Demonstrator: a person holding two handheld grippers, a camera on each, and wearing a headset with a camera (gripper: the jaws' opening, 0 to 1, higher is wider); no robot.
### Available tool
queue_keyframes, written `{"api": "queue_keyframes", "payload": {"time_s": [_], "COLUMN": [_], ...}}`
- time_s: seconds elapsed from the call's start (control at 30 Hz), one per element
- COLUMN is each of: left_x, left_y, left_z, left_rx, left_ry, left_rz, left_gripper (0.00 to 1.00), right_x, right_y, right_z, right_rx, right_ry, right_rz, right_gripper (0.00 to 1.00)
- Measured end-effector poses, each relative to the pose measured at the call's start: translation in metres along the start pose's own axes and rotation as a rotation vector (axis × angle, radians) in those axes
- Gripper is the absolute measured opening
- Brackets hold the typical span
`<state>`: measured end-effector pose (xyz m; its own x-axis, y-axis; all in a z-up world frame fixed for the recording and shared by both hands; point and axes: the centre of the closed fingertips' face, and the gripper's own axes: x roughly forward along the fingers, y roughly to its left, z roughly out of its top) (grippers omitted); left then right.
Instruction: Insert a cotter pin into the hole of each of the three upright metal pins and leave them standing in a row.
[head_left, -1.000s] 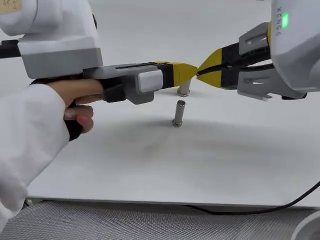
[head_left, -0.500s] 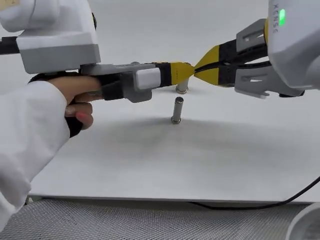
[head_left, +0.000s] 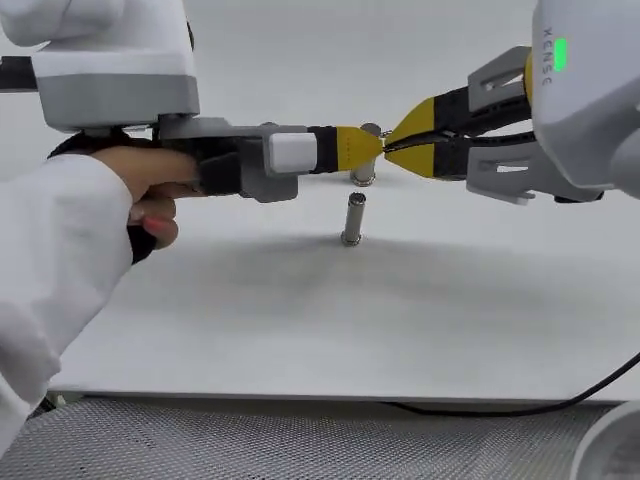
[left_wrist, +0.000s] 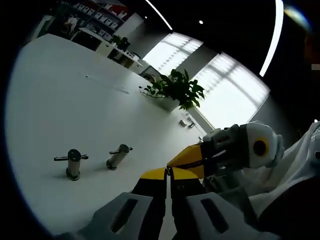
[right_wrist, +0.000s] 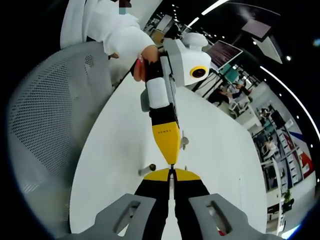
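Observation:
My left gripper (head_left: 376, 148) comes in from the left and my right gripper (head_left: 392, 150) from the right. Their yellow tips touch point to point above the table. Both pairs of jaws are shut, and I cannot make out anything small between them. A bare upright metal pin (head_left: 353, 220) stands just in front of the tips. Another pin (head_left: 366, 177) stands behind them, partly hidden. In the left gripper view, two upright pins (left_wrist: 73, 163) (left_wrist: 118, 156) each carry a cotter pin through the head. That view has my left gripper (left_wrist: 168, 173) meeting the right gripper's tips (left_wrist: 186, 157).
The white table (head_left: 300, 320) has free room in front of the pins. A black cable (head_left: 520, 410) runs along its near right edge. A grey mesh chair (head_left: 200, 440) sits below the front edge. A person's white sleeve (head_left: 50, 270) covers the left.
The two grippers have stayed tip to tip. The view has shifted slightly, and the pins have not moved on the table.

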<state>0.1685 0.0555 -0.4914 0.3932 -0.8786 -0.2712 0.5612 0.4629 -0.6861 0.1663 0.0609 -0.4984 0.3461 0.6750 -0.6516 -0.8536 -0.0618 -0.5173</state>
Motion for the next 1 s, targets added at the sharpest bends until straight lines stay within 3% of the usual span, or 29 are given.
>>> {"api": "queue_keyframes", "payload": {"time_s": [0.23,0.47,0.53,0.67,0.87,0.93,1.0], "left_x": [-0.002,-0.005,-0.007,-0.009,-0.011,-0.011,-0.012], "left_y": [0.000,-0.001,-0.001,-0.006,-0.015,-0.016,-0.018], "left_z": [-0.001,-0.002,-0.002,-0.002,-0.009,-0.012,-0.013], "left_rx": [0.014,0.034,0.073,0.194,0.373,0.427,0.466], "left_ry": [0.010,0.016,0.024,0.037,0.091,0.109,0.115], "left_rz": [0.006,0.002,0.001,-0.020,-0.044,-0.055,-0.068], "left_gripper": [0.00,0.00,0.00,0.00,0.00,0.00,0.00], "right_x": [0.001,-0.001,-0.002,-0.004,-0.003,-0.004,-0.002], "right_y": [0.001,0.002,0.002,0.007,0.017,0.017,0.018], "right_z": [0.002,-0.009,-0.011,-0.013,-0.013,-0.007,-0.011], "right_rx": [-0.001,0.069,0.103,0.276,0.458,0.500,0.525], "right_ry": [-0.019,-0.005,-0.013,-0.056,-0.137,-0.166,-0.180], "right_rz": [-0.002,0.002,0.007,0.067,0.185,0.206,0.227], "right_gripper": [0.00,0.04,0.06,0.09,0.11,0.11,0.10]}}
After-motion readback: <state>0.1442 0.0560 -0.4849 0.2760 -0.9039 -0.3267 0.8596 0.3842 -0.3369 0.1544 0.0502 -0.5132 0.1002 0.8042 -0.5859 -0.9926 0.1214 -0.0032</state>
